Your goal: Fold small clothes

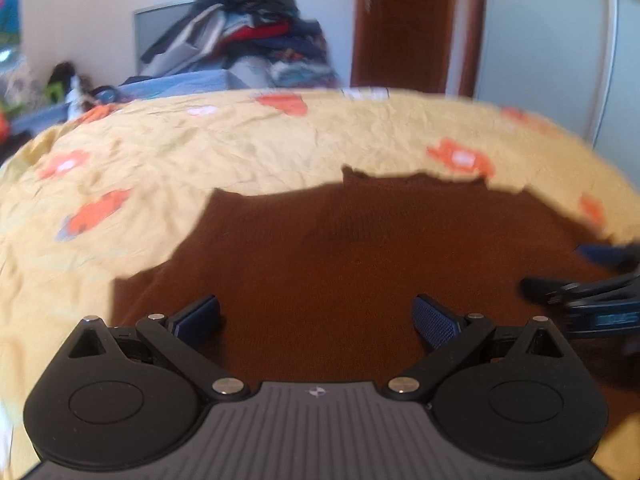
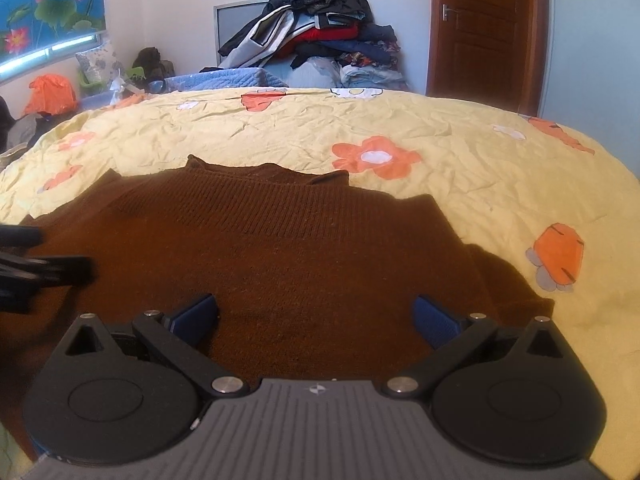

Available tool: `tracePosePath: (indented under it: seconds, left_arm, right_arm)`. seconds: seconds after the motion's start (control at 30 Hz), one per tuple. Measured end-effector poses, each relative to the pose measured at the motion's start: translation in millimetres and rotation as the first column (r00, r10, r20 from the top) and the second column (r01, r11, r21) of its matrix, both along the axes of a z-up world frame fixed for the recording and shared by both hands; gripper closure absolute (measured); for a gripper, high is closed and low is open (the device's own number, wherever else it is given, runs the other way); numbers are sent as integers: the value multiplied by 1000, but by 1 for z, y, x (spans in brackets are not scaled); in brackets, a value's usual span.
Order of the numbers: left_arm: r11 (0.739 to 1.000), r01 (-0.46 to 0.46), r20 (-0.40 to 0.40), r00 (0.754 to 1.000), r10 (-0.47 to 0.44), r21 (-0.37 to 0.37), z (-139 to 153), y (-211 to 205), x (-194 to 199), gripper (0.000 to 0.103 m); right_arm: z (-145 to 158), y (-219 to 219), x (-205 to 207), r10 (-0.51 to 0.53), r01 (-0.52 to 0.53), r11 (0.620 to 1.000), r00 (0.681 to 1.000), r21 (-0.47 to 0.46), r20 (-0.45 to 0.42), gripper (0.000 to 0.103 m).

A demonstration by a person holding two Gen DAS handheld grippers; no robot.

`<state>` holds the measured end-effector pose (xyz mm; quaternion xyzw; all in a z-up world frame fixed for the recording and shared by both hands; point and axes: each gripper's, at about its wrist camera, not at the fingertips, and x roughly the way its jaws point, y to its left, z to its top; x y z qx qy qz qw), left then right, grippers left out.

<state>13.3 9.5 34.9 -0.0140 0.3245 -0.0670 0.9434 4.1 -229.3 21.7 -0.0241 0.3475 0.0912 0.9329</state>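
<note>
The brown sweater (image 2: 280, 248) is spread flat on the bed (image 2: 460, 152) directly ahead of both released, empty hand-held grippers — left (image 1: 316, 320), right (image 2: 316, 320) — collar farthest, its length lying along their fingers, neither judged nearer.

- My left camera looks forward low over the sweater (image 1: 360, 264), close, blurred.
- My right camera faces likewise, just beside it.
- Both share sweater, bedspread (image 2: 460, 152), clothes pile (image 2: 320, 28), door (image 2: 484, 24).
</note>
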Motion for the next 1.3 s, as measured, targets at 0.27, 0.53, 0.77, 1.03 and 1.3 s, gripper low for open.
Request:
tracePosePath:
  seconds: [0.27,0.53,0.77,1.03,1.3]
  left_arm:
    - [845,-374,-118,927,357,-383,0,95,-99,0]
    - [772,-371,-192,929,318,-517,-15,97,-87,0]
    - [698,-426,-299,904,305,-576,-25,97,-66,68]
    - [862,-370,-206,926,315,-347,-5,69,-64,87]
    - [977,-204,-3,979,204,-61,17,18,-76,89]
  right_arm:
    - [1,-1,-1,-1,1,1000,1000,9,4,0]
    - [1,0,-2,-3,3,1000,1000,5,2,0]
    - [48,11,5,-15,33,979,996,200,-90,0]
    - [83,106,56,341,-189,871,897,453,-282,0]
    - [53,237,79,519,-411,855,679,316,-520,3]
